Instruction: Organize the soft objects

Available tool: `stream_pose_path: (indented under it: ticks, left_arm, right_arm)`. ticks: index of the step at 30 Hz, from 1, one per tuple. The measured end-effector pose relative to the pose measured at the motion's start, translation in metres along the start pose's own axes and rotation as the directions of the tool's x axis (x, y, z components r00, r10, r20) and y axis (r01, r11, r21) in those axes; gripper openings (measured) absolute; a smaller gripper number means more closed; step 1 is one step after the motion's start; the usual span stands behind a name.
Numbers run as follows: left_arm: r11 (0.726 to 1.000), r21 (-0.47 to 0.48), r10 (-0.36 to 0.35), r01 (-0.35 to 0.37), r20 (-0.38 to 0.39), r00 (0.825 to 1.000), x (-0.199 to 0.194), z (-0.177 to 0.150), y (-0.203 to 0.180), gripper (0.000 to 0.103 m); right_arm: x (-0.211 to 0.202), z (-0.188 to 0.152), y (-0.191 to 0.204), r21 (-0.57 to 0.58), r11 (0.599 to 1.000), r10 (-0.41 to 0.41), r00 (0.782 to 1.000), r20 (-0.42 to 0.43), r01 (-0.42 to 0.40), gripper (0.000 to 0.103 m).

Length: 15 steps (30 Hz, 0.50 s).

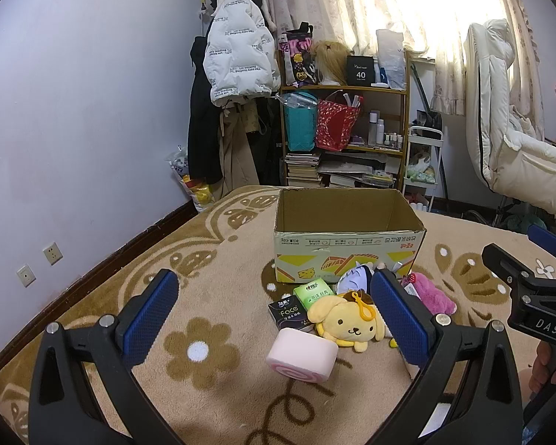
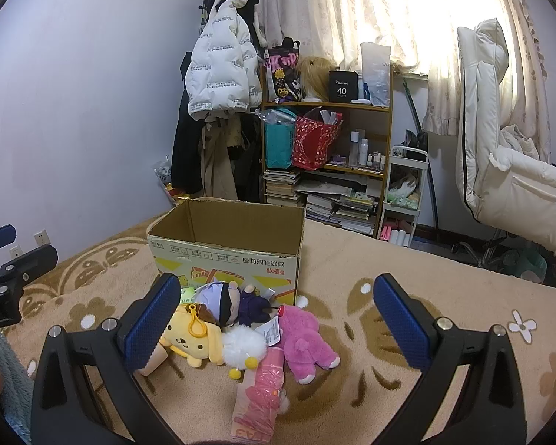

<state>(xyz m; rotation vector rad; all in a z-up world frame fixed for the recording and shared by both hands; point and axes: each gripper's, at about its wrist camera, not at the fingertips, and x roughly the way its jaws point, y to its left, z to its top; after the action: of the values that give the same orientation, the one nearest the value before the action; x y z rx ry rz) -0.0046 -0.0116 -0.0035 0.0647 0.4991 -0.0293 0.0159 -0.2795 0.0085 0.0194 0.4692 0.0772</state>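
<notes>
An open cardboard box stands on the beige flowered blanket; it also shows in the right wrist view. In front of it lies a pile: a yellow dog plush, a pink swirl cushion, a black tissue pack, a green tissue pack, a purple-haired doll, a white pompom, a magenta plush and a pink packet. My left gripper is open above the cushion. My right gripper is open above the pile.
A bookshelf with bags, bottles and books stands behind the box, with coats hanging to its left. A white padded chair is at the right. The wall with sockets runs along the left.
</notes>
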Motion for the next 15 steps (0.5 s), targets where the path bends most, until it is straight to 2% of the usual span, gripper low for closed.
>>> stream_pose_path:
  ticks: [15]
  left_arm:
    - [1.000, 0.003, 0.003, -0.003, 0.003, 1.000, -0.0003, -0.0003, -0.0017, 0.102]
  right_arm:
    - [-0.0014, -0.0094, -0.0106, 0.006, 1.000, -0.002, 1.000, -0.011, 0.002, 0.103]
